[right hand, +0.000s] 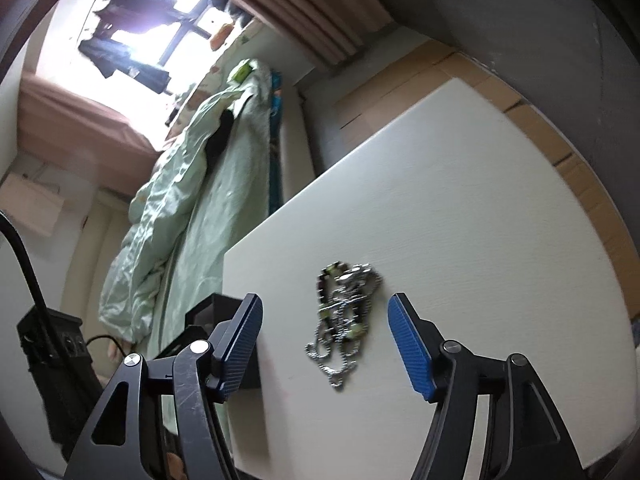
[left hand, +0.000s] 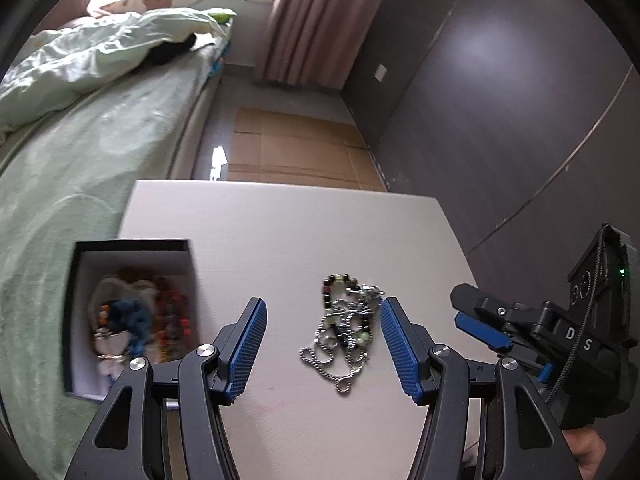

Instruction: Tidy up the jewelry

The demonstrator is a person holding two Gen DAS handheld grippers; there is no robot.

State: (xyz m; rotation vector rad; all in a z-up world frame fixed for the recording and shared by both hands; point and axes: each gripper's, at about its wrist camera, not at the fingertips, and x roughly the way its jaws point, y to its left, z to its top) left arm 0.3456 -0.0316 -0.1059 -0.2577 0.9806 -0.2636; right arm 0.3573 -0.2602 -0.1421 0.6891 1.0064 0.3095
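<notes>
A tangle of silver chain and beaded bracelets (left hand: pixel 346 326) lies on the white table (left hand: pixel 280 220). My left gripper (left hand: pixel 323 314) is open and empty, its blue pads either side of the near part of the tangle, above it. A black box (left hand: pixel 76 312) with white lining stands at the table's left edge and holds several beaded pieces (left hand: pixel 160 316). My right gripper (right hand: pixel 326 312) is open and empty, with the same tangle (right hand: pixel 344 320) between its fingers; it also shows in the left wrist view (left hand: pixel 480 328) at the right. The box corner (right hand: pixel 208 308) shows behind its left finger.
A bed with green sheets (left hand: pixel 80 152) runs along the table's left side. Cardboard (left hand: pixel 296 152) covers the floor beyond the table's far edge. A dark wall (left hand: pixel 500 100) stands to the right. The other gripper's body (right hand: pixel 52 360) is at the left.
</notes>
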